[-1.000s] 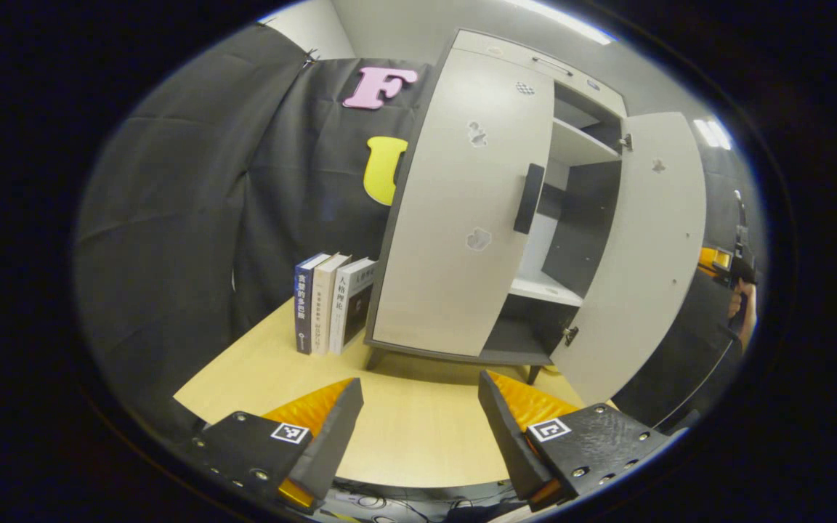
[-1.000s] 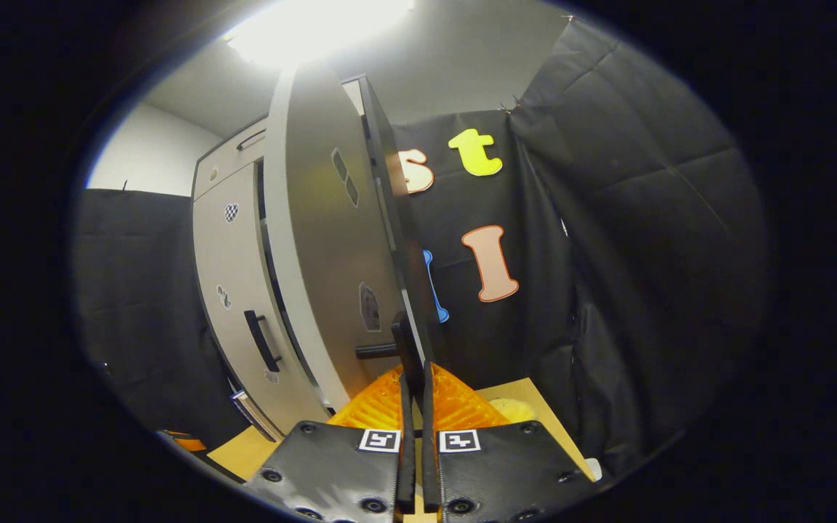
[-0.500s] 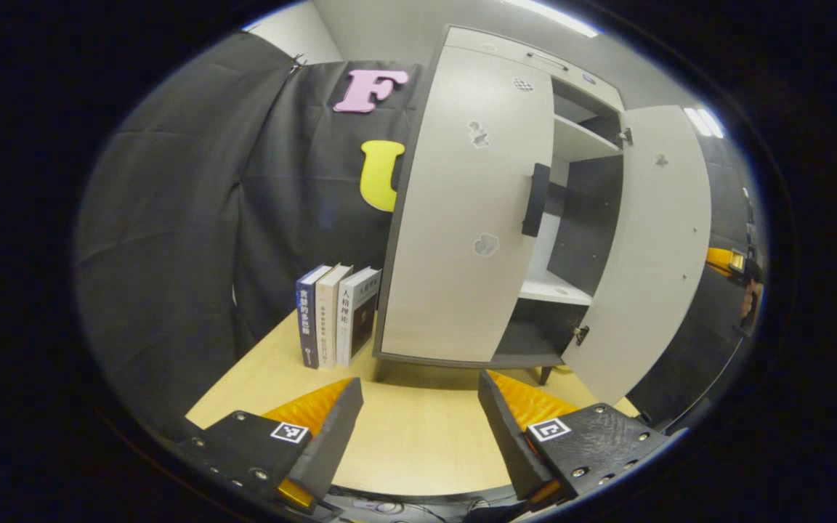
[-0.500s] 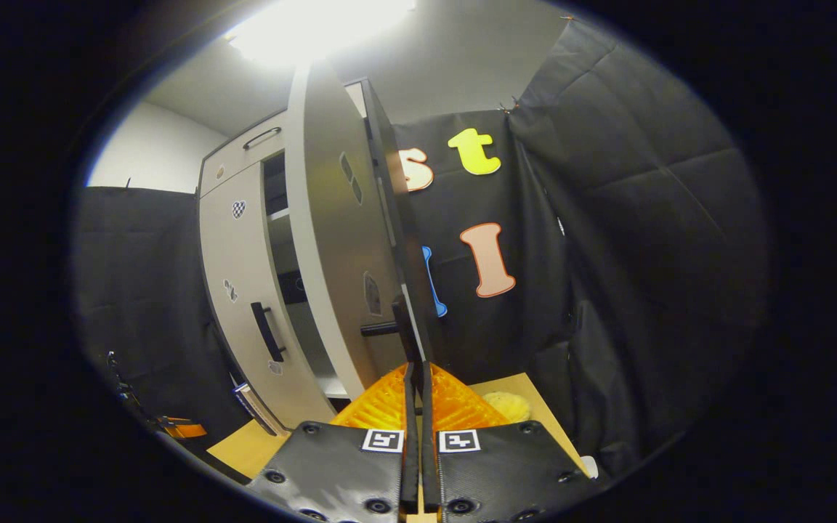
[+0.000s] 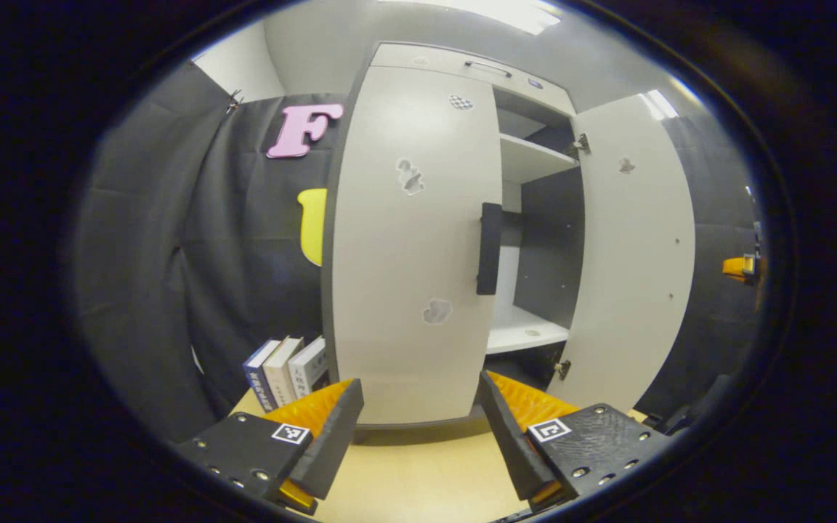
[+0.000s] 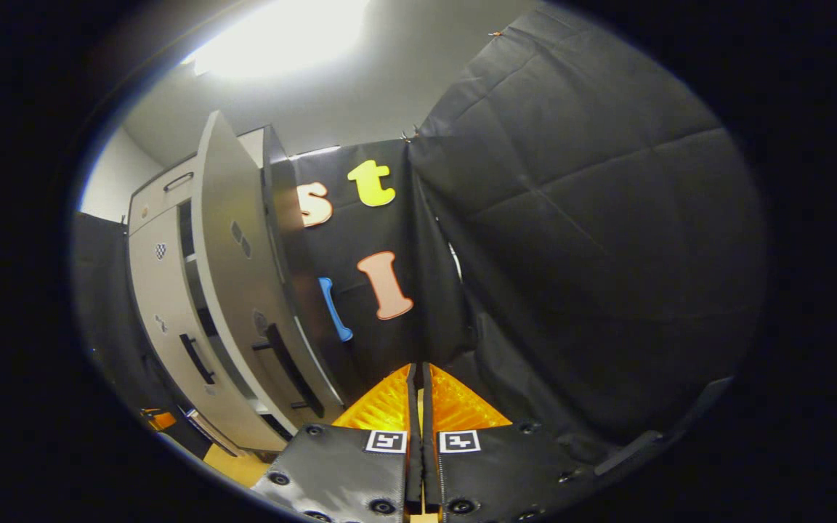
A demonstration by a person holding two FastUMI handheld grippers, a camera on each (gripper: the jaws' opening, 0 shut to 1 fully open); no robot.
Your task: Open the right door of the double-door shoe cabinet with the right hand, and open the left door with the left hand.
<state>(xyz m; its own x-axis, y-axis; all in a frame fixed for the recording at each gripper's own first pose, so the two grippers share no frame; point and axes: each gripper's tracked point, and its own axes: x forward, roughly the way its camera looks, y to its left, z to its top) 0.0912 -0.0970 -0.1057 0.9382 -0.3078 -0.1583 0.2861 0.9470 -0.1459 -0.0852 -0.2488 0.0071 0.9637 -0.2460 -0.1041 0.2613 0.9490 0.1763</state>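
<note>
Shoe cabinet (image 5: pixel 462 62) standing on the table (image 5: pixel 418 472); right door (image 5: pixel 636 247) hanging wide open, left door (image 5: pixel 407 247) closed. Left gripper (image 5: pixel 418 428) facing it, jaws apart. Right gripper (image 6: pixel 418 407) hanging beside, jaws together, gripping nothing.

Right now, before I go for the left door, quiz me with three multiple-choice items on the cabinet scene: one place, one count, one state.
1. The books stand where?
A. on a shelf inside
B. left of the shoe cabinet
C. on top of the cabinet

2. How many books?
A. one
B. three
C. five

3. The left door is:
A. shut
B. wide open
C. removed

Key: 1 B, they stand upright on the tabletop beside its left side. 2 B, three spines show. 3 A, it lies flush while the right door is swung out; the left tongs hang open before it.
</note>
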